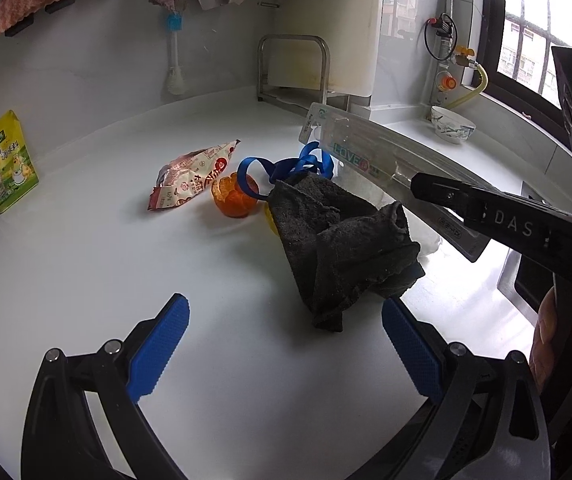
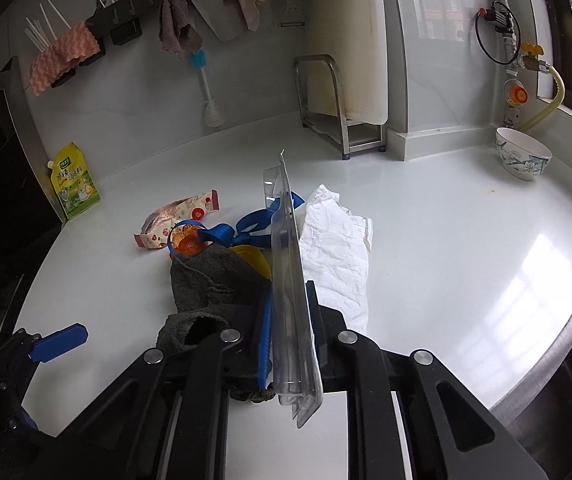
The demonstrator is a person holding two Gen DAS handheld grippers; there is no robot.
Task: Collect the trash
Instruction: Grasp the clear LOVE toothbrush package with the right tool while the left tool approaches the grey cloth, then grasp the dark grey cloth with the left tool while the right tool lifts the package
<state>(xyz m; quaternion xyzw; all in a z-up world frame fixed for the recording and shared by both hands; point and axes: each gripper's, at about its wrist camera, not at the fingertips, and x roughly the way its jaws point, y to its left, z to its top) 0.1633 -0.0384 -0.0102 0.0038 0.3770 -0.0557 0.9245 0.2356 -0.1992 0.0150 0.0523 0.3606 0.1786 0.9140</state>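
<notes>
Landmark: the dark gray rag point(image 1: 346, 248) lying crumpled in the middle of the white counter point(image 1: 86, 280).
Right gripper point(image 2: 290, 320): fingers closed narrow on a clear plastic package point(image 2: 290, 280), which they pinch edge-on and hold up off the counter; in the left wrist view the package point(image 1: 386, 160) slants in the air just behind and above the rag, printed side showing.
Left gripper point(image 1: 286, 344): fingers spread wide, holding nothing, low over the counter in front of the rag; the right blue pad point(image 1: 410, 344) is close to the rag's front fold, the left pad point(image 1: 158, 348) well apart from it.
Blue ribbon point(image 1: 282, 166): looped at the rag's far edge, touching it.
Orange cup point(image 1: 234, 198): just beyond the rag's far left corner, with a loop of the ribbon across it.
Snack wrapper point(image 1: 190, 176): flat on the counter, past the cup, farther left of the rag.
Yellow lid point(image 2: 252, 258): partly under the rag's far edge.
White paper point(image 2: 338, 248): crumpled on the counter on the rag's right side, beyond the held package.
Yellow pouch point(image 1: 8, 160): upright at the far left wall, well apart from the rag.
Bowl point(image 2: 522, 158): by the window, well apart to the right.
</notes>
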